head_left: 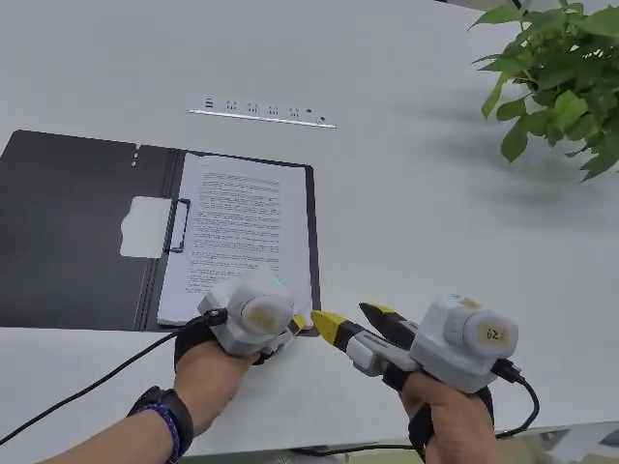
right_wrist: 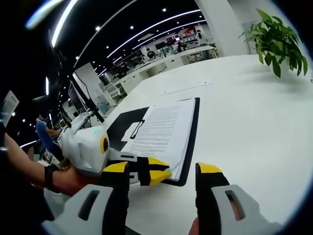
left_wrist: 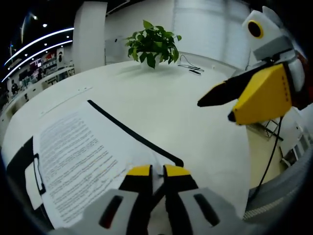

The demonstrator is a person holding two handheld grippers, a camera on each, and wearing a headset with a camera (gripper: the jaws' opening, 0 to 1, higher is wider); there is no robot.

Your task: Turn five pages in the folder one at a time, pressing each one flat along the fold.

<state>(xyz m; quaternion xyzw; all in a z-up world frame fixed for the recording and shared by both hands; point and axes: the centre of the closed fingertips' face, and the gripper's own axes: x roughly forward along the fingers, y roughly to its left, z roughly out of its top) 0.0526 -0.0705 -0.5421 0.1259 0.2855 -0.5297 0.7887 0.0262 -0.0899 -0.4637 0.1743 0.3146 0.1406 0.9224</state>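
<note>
Left gripper (left_wrist: pixel 157 171): jaws narrow, pinched on near corner of top page (left_wrist: pixel 73 156); open folder (head_left: pixel 68 232) lies ahead. Right gripper (head_left: pixel 346 319): wide, empty, just beside. Risks: pinch takes two sheets; corner slips or creases on lifting.

White workbench (head_left: pixel 435 222), leafy green plant (head_left: pixel 559 82), inset socket strip (head_left: pixel 261 110), ceiling light strips (right_wrist: pixel 151 27), white pillar (left_wrist: pixel 90 34)

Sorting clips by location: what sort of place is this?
Probably an open-plan office or showroom: a wide white table with a socket strip, a potted plant, and more desks beyond.
</note>
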